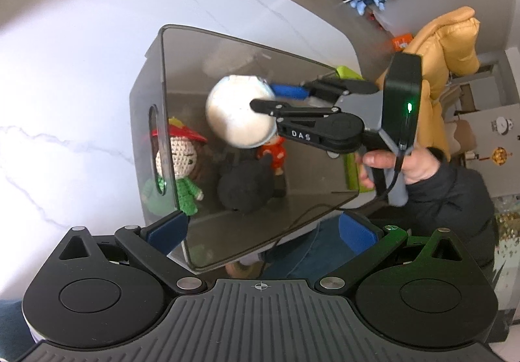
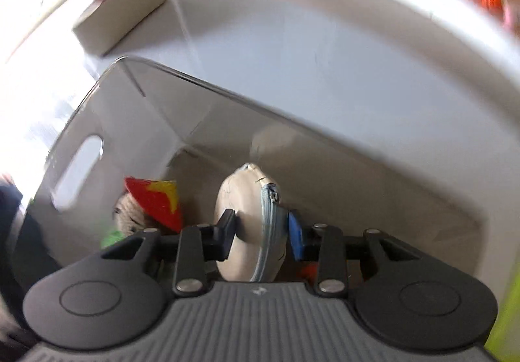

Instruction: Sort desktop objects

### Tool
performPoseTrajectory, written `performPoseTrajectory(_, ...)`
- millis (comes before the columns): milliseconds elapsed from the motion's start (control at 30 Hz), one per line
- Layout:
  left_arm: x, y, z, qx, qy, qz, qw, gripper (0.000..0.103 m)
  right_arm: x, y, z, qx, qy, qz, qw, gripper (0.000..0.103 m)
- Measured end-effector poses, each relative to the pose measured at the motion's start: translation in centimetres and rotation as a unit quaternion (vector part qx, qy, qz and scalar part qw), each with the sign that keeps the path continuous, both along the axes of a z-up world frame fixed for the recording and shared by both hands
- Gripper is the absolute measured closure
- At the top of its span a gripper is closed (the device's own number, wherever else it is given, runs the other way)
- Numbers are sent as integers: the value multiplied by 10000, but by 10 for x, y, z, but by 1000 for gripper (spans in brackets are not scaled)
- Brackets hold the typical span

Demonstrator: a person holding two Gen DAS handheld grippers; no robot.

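My right tongs (image 2: 260, 232) pinch the round cream zippered pouch (image 2: 250, 225) above the smoky translucent bin (image 2: 292, 108) to drop it in; my left tongs (image 1: 260, 232) gape empty beside the bin.

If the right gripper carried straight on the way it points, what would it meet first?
Probably the floor of the smoky translucent plastic bin, since the right gripper, clamping the round cream zip pouch, angles down into it; depth is unclear.

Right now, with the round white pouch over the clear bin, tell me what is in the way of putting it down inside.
The right hand-held gripper grips the white pouch over the clear bin. Below it lie a black plush, a small red figure and a crocheted doll. No lid is visible; it would land on toys.
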State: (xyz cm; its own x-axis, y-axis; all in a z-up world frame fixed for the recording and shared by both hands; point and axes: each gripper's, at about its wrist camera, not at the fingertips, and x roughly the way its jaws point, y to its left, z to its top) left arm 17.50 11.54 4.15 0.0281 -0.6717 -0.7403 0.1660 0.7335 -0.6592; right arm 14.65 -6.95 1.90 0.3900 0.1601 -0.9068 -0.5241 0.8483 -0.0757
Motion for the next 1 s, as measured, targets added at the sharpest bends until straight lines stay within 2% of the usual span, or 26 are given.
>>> performPoseTrajectory(67,-1,1,0,-6,-11,16,10000,0,-11,13,5,-400,-323,417,9978,67)
performPoseTrajectory(133,-2,3,-1,-16,-12,45,10000,0,-24,26,7,-849,-635,883,9904,67)
performPoseTrajectory(200,-2,5,-1,-32,-1,69,10000,0,-10,52,-11,-1374,-847,1409,9768,67)
performPoseTrajectory(267,-3,6,-2,-41,12,79,10000,0,-21,74,-42,-1840,-993,1827,9607,67)
performPoseTrajectory(333,-3,6,-2,-40,21,68,10000,0,-24,90,-79,-2163,-1063,2081,9479,67)
performPoseTrajectory(433,-4,7,-2,-35,26,67,10000,0,-26,94,-93,-2279,-1089,2227,9416,67)
performPoseTrajectory(500,-3,8,-3,-53,34,83,9999,0,-27,98,-105,-2488,-1121,2364,9326,68)
performPoseTrajectory(567,-3,7,-3,-90,46,80,9999,0,-30,93,-101,-2609,-1212,2368,9280,68)
performPoseTrajectory(633,-3,5,-4,-106,45,54,9999,0,-27,91,-98,-2449,-1222,2198,9364,69)
performPoseTrajectory(733,-4,2,-1,-88,13,15,10000,0,-21,88,-81,-1922,-1102,1645,9612,70)
performPoseTrajectory(767,-4,2,0,-89,6,12,10000,0,-16,88,-74,-1672,-959,1409,9711,67)
performPoseTrajectory(833,-7,2,2,-81,-25,3,10000,0,-4,88,-60,-1065,-585,1033,9872,52)
performPoseTrajectory(867,-8,3,3,-71,-46,11,10000,0,1,86,-52,-772,-444,885,9921,45)
performPoseTrajectory(1000,-8,7,5,-85,-65,108,9999,0,11,69,-23,-193,-410,494,9978,43)
